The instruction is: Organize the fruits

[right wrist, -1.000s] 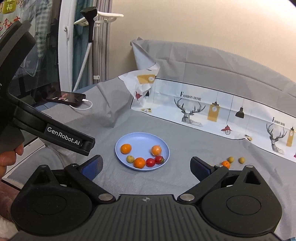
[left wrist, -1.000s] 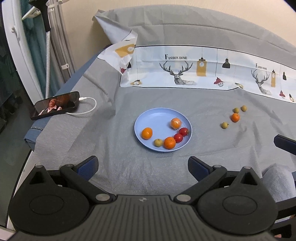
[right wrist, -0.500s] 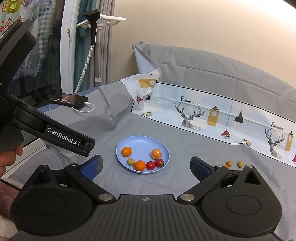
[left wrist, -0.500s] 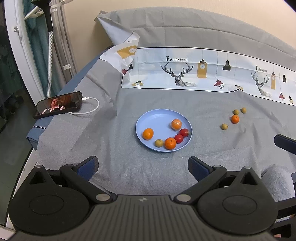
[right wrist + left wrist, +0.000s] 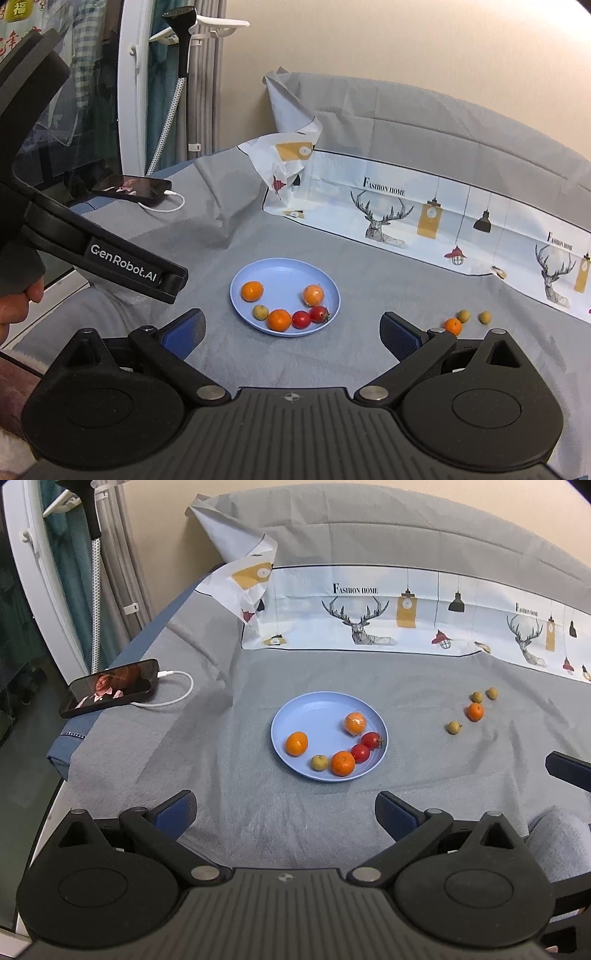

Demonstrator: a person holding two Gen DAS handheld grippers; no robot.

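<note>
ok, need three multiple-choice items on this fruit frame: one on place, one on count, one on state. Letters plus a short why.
1. Where does the phone lie?
A. on the plate
B. at the left edge of the bed, cable plugged in
C. beside the loose fruit on the right

2. How many pieces of fruit are on the blue plate?
A. three
B. six
C. nine

3. What state is the left hand-held gripper in?
A. open, holding nothing
B. shut on a tomato
C. shut on the plate rim

Key:
1 B, the phone sits far left with a white cable in it.
2 B, three orange fruits, two red tomatoes and one small green fruit.
3 A, its fingers stand wide apart over bare grey cover; the right hand-held gripper is open too.
</note>
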